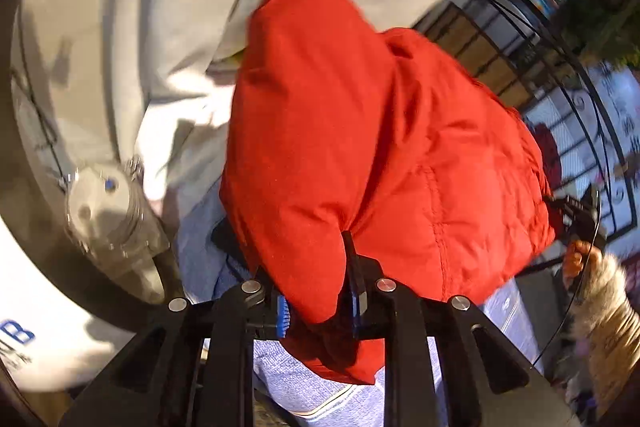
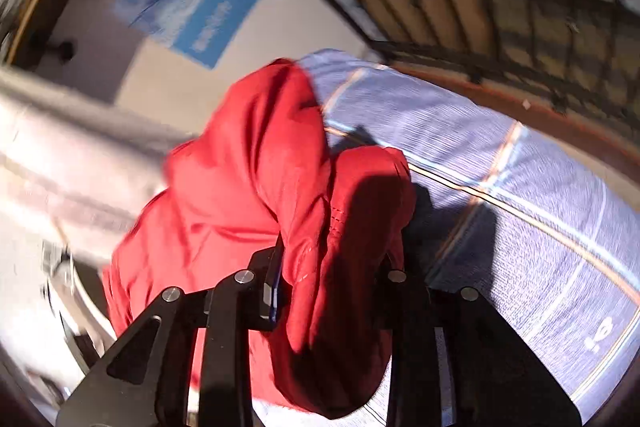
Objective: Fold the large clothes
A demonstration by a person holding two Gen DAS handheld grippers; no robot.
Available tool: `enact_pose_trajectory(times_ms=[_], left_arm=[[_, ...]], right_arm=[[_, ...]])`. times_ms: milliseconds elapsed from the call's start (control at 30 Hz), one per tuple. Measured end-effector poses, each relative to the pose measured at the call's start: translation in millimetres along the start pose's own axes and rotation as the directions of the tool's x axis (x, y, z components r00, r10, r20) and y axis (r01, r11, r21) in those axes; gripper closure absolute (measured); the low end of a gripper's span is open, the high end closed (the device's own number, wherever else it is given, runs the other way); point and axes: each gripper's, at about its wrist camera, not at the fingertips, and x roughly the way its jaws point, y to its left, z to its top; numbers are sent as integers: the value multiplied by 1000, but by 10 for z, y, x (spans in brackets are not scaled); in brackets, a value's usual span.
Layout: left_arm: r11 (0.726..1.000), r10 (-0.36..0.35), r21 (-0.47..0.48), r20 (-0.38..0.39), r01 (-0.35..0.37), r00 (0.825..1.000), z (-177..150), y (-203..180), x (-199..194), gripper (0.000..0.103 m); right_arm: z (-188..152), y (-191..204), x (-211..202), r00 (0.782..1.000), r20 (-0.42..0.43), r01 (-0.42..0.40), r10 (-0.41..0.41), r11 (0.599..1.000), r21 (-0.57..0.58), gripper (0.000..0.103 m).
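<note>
A bulky red quilted padded jacket (image 1: 360, 147) is held bunched in the air above a blue checked cloth (image 2: 520, 207), gripped by the left tongs (image 1: 320, 307) and the right tongs (image 2: 332, 291). No flat fold is seen; most folding is judged outstanding.

left gripper (image 1: 320, 291): clamped on cloth | right gripper (image 2: 332, 291): clamped on cloth

Red jacket (image 1: 360, 147) pinched in left tool (image 1: 320, 307)
</note>
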Motion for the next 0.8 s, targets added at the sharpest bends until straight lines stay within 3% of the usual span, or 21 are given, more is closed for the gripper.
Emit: enact_pose_trajectory(times_ms=[67, 167, 367, 567, 700, 800], left_arm=[[995, -63, -73, -15, 62, 998, 26, 222, 65, 76], [1000, -14, 0, -19, 14, 1000, 23, 134, 193, 66], [999, 22, -35, -24, -23, 999, 14, 32, 303, 51], [992, 120, 25, 3, -120, 993, 120, -44, 39, 38], [973, 231, -14, 71, -231, 970, 199, -32, -318, 25], [960, 279, -14, 129, -279, 952, 242, -70, -584, 24]], right_arm=[[0, -151, 68, 1000, -3, -18, 18, 997, 75, 70], [-34, -115, 146, 999, -28, 25, -24, 998, 49, 66], [-28, -133, 266, 989, -42, 144, -143, 989, 32, 54], [-89, -93, 100, 989, 31, 144, -146, 987, 65, 51], [-84, -33, -287, 975, 146, 155, -169, 983, 101, 44], [-85, -2, -639, 957, 210, 176, -201, 975, 132, 44]])
